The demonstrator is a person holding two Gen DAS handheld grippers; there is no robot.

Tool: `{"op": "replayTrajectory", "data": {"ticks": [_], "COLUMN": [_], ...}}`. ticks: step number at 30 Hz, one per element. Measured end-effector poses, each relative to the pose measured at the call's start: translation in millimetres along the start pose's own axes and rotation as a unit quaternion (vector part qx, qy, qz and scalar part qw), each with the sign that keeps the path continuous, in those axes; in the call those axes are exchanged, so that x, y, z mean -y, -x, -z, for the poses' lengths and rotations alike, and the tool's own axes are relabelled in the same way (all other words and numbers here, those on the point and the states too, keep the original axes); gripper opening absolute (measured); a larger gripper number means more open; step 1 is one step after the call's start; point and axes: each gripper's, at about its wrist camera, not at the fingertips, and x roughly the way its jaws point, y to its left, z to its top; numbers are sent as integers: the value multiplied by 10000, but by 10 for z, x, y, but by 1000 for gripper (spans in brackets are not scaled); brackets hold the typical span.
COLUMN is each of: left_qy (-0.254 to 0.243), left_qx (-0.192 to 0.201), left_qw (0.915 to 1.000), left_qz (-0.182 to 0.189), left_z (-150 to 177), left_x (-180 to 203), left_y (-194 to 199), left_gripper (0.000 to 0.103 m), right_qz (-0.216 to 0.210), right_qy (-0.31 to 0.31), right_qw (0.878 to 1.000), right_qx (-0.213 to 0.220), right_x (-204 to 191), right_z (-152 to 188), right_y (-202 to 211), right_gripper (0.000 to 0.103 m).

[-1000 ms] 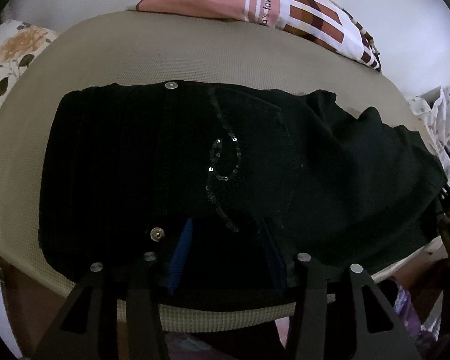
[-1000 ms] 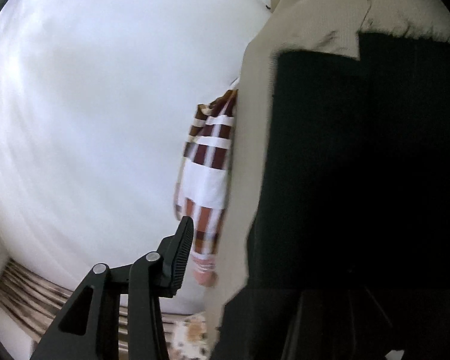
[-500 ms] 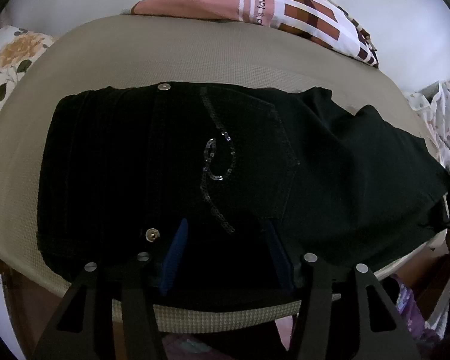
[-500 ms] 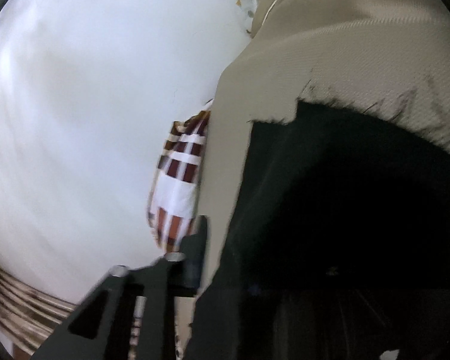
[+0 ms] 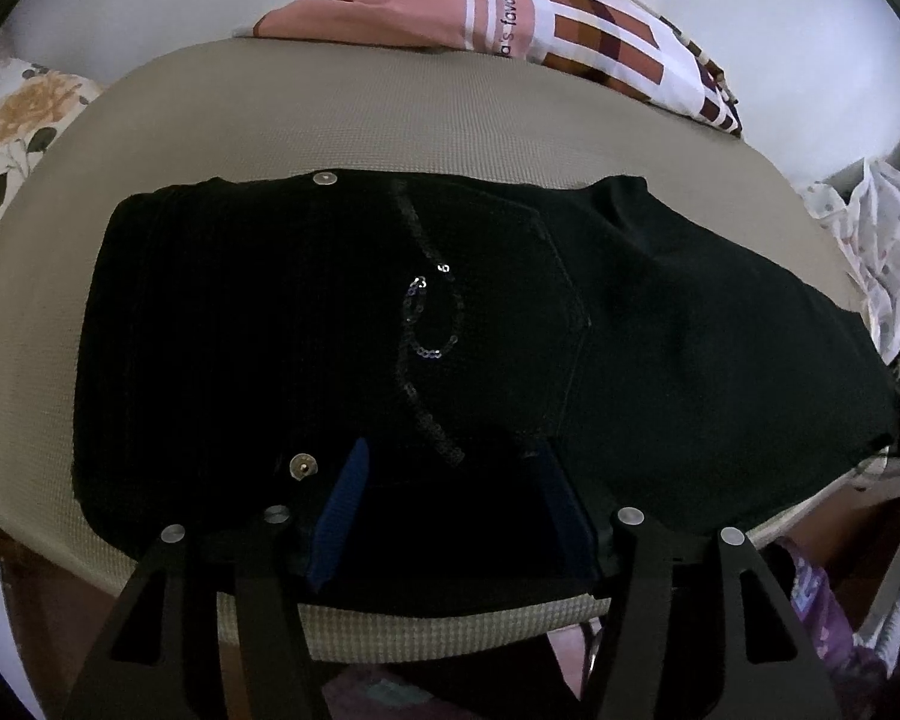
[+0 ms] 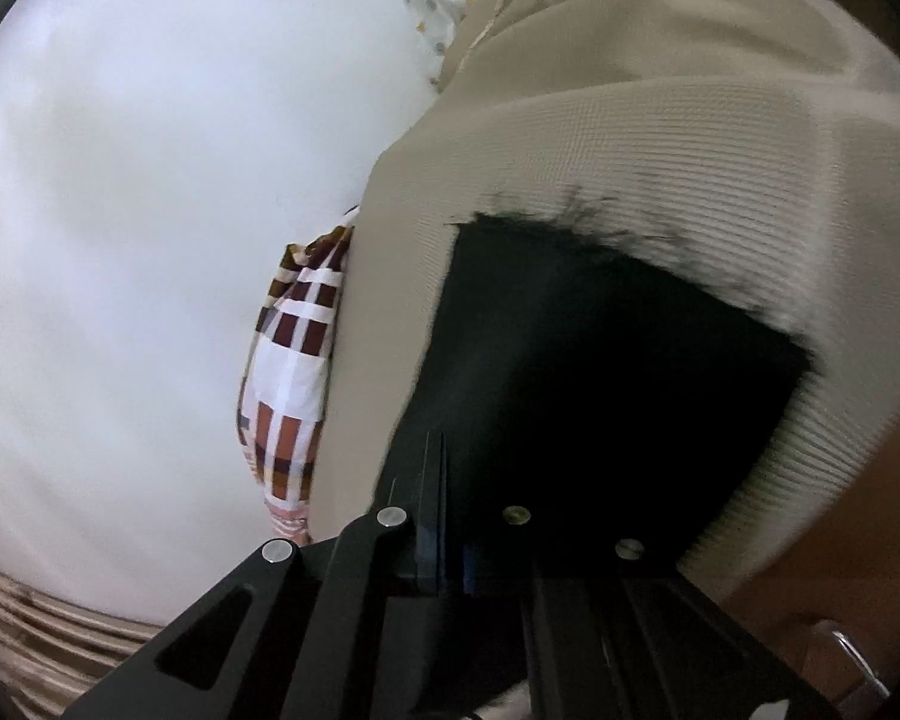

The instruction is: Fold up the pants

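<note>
The left hand-held gripper [image 5: 447, 516] is seen nearest, its blue-padded jaws opening over the near edge of the black pants [image 5: 306, 330], with no cloth pinched. The right hand-held gripper [image 6: 444, 546] is clamped on the pants' fabric. The pants are spread on a beige bench [image 5: 390, 114]; beyond lies a checked cloth [image 5: 600, 42].

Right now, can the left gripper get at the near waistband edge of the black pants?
Probably yes. The left gripper hangs right over the black pants near the brass button, its jaws opening, cloth beneath the blue fingers, nothing seen blocking it on the beige cushion.
</note>
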Motion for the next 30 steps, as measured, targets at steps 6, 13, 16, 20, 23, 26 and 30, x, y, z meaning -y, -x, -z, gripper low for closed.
{"op": "replayTrajectory", "data": {"ticks": [6,13,16,20,23,26,30], "left_qy": [-409,-426,-454,-568,-585,-456,-158], "left_qx": [70,130,161,199,219,185,272], "left_qw": [9989,9987,9985,9977,9977,9987,9995], "left_qz": [-202,-250,-266,-305,-270,-130,86], "left_z": [41,63,75,109,117,107,106], "left_x": [80,54,61,96,101,66,-24], "left_y": [-12,-1,-3,-3,1,34,118], "left_gripper": [60,60,61,65,67,68,68], "right_qz": [-58,-136,-262,-163,175,254,-397], "right_qy": [-698,-627,-703,-623,-527,-671,490], "right_qw": [9975,9979,9971,9963,9933,9851,9957], "right_qx": [15,82,105,571,1009,1561,680], "right_x": [511,475,548,614,689,713,24], "right_z": [38,17,-37,-225,-409,-519,-354], "right_y": [58,94,98,302,555,905,810], "right_gripper": [3,4,4,5,5,7,9]}}
